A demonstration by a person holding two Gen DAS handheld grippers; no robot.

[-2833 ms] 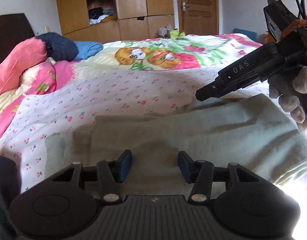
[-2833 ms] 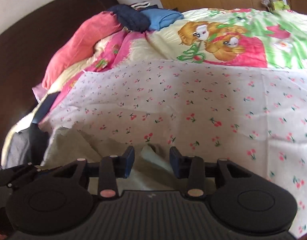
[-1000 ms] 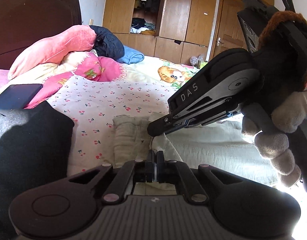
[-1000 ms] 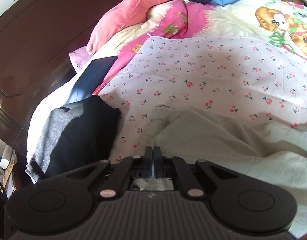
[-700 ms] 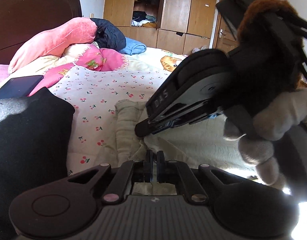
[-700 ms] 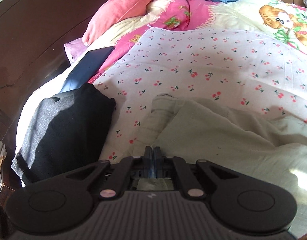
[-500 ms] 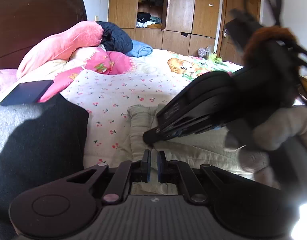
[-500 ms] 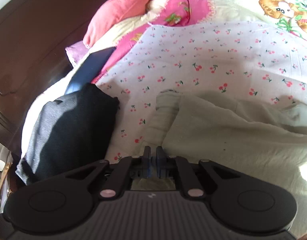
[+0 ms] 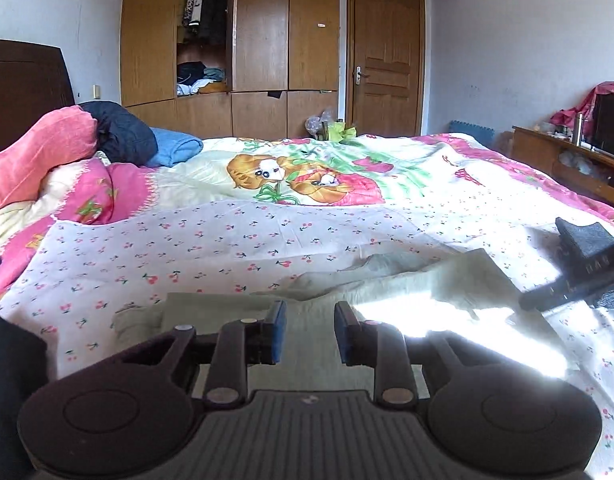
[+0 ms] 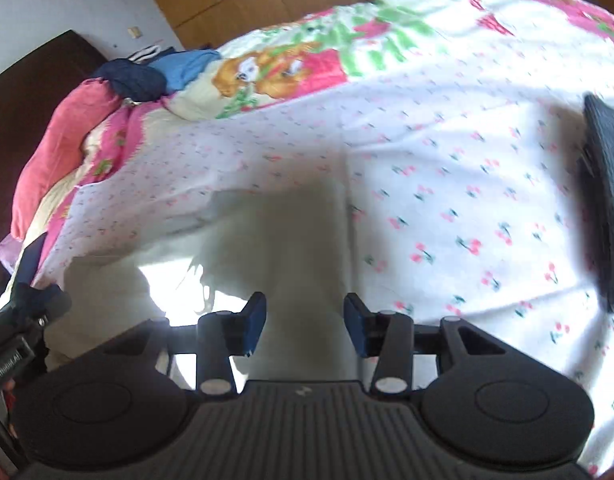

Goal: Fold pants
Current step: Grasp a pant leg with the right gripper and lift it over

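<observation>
1. Left gripper [image 9: 306, 332] jaws apart, holding nothing, low over the pants [image 9: 387, 300].
2. Right gripper [image 10: 305, 326] jaws apart, empty, above the pants [image 10: 275, 240].
3. Pale green pants lie partly folded on the cherry-print sheet [image 9: 227, 240] on the bed, near edge.
4. Dark garment [image 10: 607, 208] on the sheet, right of the pants, apart.

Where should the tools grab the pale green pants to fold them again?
Probably at the pants' loose end on the right, where a corner sticks up off the cherry sheet. That raised edge gives the fingers something to slip under; the rest lies flat. The open right tool could come in from that side, low along the bed, while the open left tool takes the near edge.
</observation>
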